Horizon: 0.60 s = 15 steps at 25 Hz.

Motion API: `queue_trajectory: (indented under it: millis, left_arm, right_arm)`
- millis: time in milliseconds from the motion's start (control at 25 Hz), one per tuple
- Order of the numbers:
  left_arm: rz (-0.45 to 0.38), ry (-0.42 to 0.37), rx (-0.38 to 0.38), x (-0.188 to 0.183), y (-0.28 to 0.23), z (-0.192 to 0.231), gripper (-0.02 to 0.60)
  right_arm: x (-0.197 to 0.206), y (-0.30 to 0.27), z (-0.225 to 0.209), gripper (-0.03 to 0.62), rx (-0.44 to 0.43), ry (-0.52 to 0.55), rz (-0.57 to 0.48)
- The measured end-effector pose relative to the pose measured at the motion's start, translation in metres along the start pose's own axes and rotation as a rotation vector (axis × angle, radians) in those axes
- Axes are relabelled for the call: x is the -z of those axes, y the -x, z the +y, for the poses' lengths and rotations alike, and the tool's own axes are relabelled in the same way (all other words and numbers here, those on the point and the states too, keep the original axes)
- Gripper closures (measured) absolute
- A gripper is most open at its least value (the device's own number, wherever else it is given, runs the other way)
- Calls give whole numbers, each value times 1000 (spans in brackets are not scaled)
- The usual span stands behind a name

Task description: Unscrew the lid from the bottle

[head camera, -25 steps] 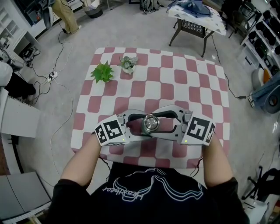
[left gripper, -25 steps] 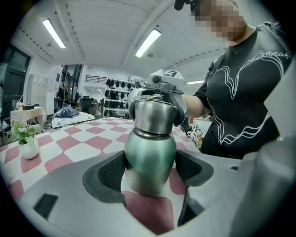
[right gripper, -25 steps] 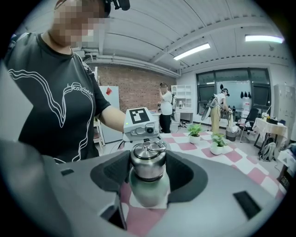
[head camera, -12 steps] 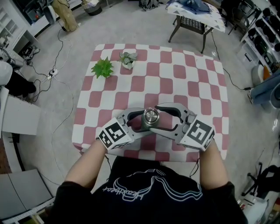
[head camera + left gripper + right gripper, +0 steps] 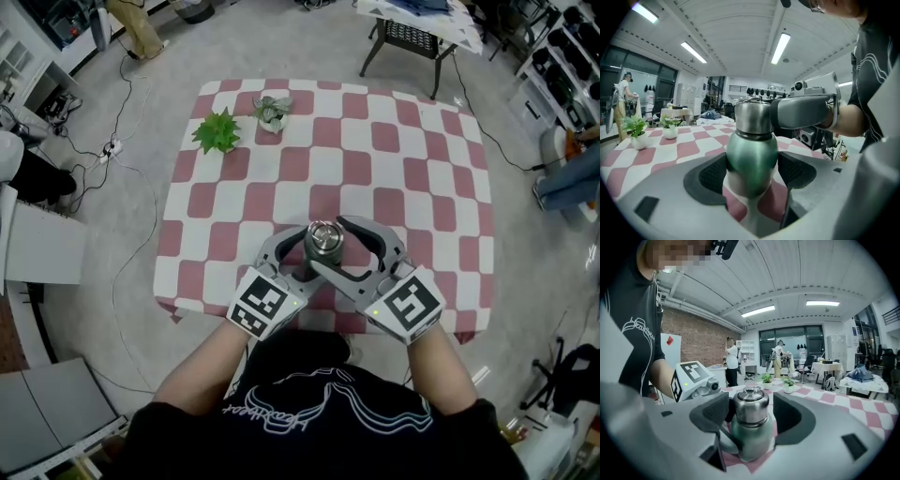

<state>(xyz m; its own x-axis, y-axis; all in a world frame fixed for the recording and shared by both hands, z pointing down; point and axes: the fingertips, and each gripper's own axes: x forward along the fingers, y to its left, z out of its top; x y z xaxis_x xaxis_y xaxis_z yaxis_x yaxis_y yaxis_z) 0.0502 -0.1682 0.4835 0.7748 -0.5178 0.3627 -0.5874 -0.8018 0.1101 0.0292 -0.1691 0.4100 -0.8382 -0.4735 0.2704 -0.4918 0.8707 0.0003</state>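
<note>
A green bottle (image 5: pixel 752 157) with a steel lid (image 5: pixel 324 239) stands upright on the checked table (image 5: pixel 394 178) near its front edge. My left gripper (image 5: pixel 312 255) comes in from the near left, and its pads (image 5: pixel 714 176) press on the bottle's green body (image 5: pixel 749 441). My right gripper (image 5: pixel 332 246) comes in from the near right, higher up, with the lid (image 5: pixel 751 409) between its jaws. Those jaws are opening; a gap shows between the lid and the right pad (image 5: pixel 790 420). In the left gripper view the right gripper's finger (image 5: pixel 801 111) lies beside the lid (image 5: pixel 752 117).
Two small potted plants (image 5: pixel 217 132) (image 5: pixel 272 111) stand at the table's far left. Beyond the table are a small side table (image 5: pixel 417 28), floor cables (image 5: pixel 122 141) and a person (image 5: pixel 136 23) at the top left. Shelves line the room's sides.
Both grippers have swung from lying left and right of the bottle to pointing at it from the near side. The bottle stands where it was.
</note>
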Motion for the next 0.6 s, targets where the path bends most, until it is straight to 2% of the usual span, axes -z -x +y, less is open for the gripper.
queue_trajectory:
  millis: [240, 400, 600]
  left_arm:
    - [-14, 36, -83, 0, -1, -1, 236]
    - [-29, 35, -90, -1, -1, 0, 236]
    - [-26, 33, -78, 0, -1, -1, 236]
  right_arm:
    - [8, -2, -1, 343, 85, -28, -42]
    - [8, -2, -1, 345, 101, -2, -53]
    - [9, -2, -1, 345, 79, -17, -42]
